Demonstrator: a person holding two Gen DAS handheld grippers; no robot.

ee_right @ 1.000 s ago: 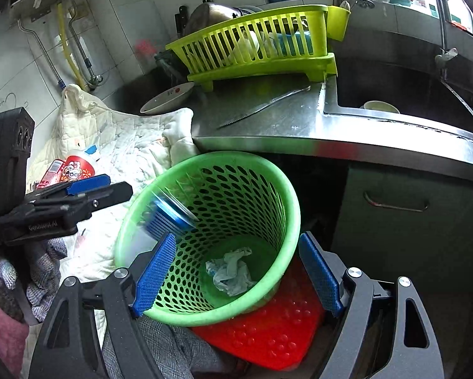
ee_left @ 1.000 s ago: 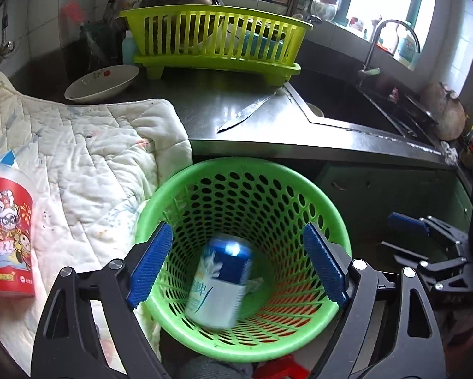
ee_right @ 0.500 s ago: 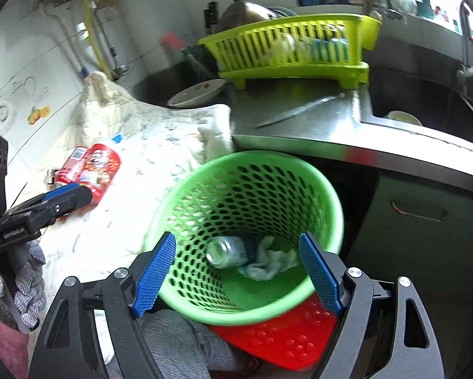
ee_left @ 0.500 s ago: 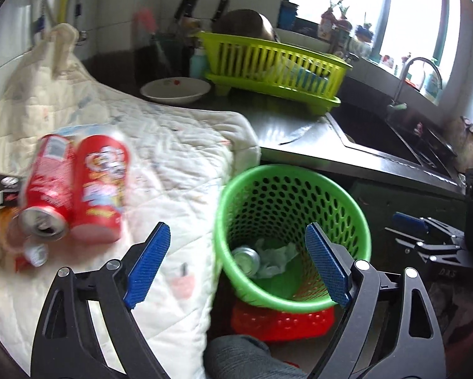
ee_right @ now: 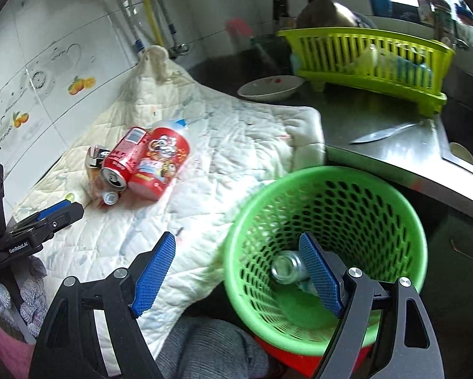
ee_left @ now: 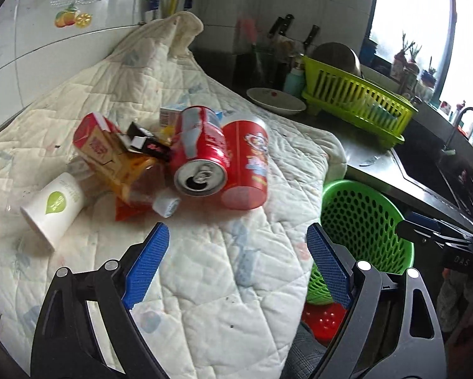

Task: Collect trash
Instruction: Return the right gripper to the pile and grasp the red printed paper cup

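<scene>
- Step in hand, as I judge it: between picks. One silver can lies in the bottom of the green basket; the rest of the trash sits on the quilted cloth, up and left of the basket.
- left gripper: jaws spread wide, nothing between the pads, hovering over bare cloth on the near side of the pile, left of the basket.
- right gripper: jaws apart, empty, straddling the basket's left rim; one pad over the basket mouth, the other over the cloth.
- Trash pile, well left of the basket: red soda can on its side, open end facing the camera, touching a red printed cup on the basket side of it. Further from the basket: white bottle cap, orange wrapper, red-and-tan box, small black box, white cup lying on its side.
- Next move, my guess: left gripper goes forward to the soda can or red cup, nearest its jaws. Both lie on their sides and touch; the pads must straddle one without nudging the other into a roll.
- Hard to see: a pale carton behind the soda can is mostly hidden. Crumpled scrap beside the can in the basket is covered by the right pad. The red thing under the basket is cut off. Dish rack contents beyond the basket are blurred.
</scene>
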